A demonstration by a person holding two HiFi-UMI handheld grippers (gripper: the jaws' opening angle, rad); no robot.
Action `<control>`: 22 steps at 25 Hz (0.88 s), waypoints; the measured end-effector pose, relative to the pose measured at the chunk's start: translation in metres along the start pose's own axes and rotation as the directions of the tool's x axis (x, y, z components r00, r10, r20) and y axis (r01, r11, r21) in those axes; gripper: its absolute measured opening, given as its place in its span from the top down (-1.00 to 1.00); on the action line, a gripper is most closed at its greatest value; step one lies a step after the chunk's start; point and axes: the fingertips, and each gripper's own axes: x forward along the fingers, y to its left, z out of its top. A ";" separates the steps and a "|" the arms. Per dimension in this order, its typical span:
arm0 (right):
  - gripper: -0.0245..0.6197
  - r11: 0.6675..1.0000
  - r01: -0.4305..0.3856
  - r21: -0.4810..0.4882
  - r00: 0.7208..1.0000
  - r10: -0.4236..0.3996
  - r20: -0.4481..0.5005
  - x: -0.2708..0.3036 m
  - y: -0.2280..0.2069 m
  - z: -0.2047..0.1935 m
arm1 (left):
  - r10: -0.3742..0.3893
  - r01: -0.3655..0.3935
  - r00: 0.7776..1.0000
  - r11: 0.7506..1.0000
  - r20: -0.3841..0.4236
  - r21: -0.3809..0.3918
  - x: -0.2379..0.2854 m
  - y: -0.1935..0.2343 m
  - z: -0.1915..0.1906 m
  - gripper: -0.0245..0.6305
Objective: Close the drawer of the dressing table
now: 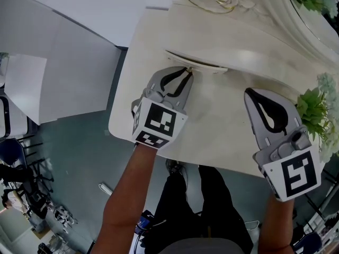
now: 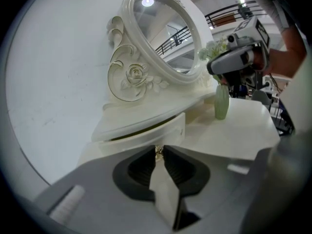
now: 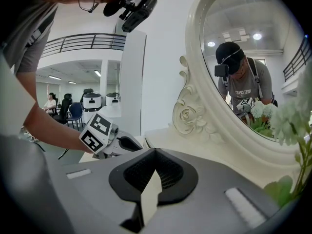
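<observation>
Cream-painted and hard, the drawer [image 2: 146,130] sits under the curved shelf [image 2: 146,113] at the foot of the mirror [image 2: 161,33], on the back part of the bench [image 1: 159,110]. It stands a little out, with a dark gap above its front. In the middle of the front is a small gold knob [image 2: 157,151], and the left tool [image 1: 186,74] pinches it with the jaws pressed on it.

I judge the drawer to be light and stiff, so it should slide easily. The knob looks thin, smooth and delicate, so the push should go straight inward, or on the flat front beside it.

The right tool [image 1: 250,93] hangs over the bench well apart from the drawer, jaws pressed together on nothing, near a green plant [image 1: 312,110].
</observation>
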 end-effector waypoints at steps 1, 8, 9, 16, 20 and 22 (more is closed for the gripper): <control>0.92 1.000 0.001 0.001 1.000 -0.001 -0.001 0.000 0.000 0.000 | -0.001 0.001 1.000 1.000 -0.001 0.001 0.001 0.001 0.001 0.76; 0.92 1.000 0.006 0.002 1.000 -0.006 0.000 0.001 -0.002 0.003 | 0.001 -0.001 1.000 1.000 0.002 0.010 0.012 0.008 0.009 0.76; 0.92 1.000 0.008 0.004 1.000 -0.008 0.002 0.001 -0.002 0.003 | -0.002 0.002 1.000 1.000 0.003 0.011 0.014 0.009 0.011 0.76; 0.92 1.000 0.020 0.016 1.000 -0.020 0.002 0.005 -0.009 0.008 | -0.018 0.018 1.000 1.000 0.000 0.004 0.019 0.010 0.012 0.75; 0.92 1.000 0.004 -0.004 1.000 -0.004 -0.005 0.005 -0.007 0.011 | -0.026 0.026 1.000 1.000 -0.016 -0.002 0.018 0.010 0.012 0.76; 0.92 1.000 0.006 -0.003 1.000 -0.006 -0.005 0.006 -0.007 0.014 | -0.035 0.035 0.999 0.999 -0.020 -0.002 0.017 0.010 0.014 0.77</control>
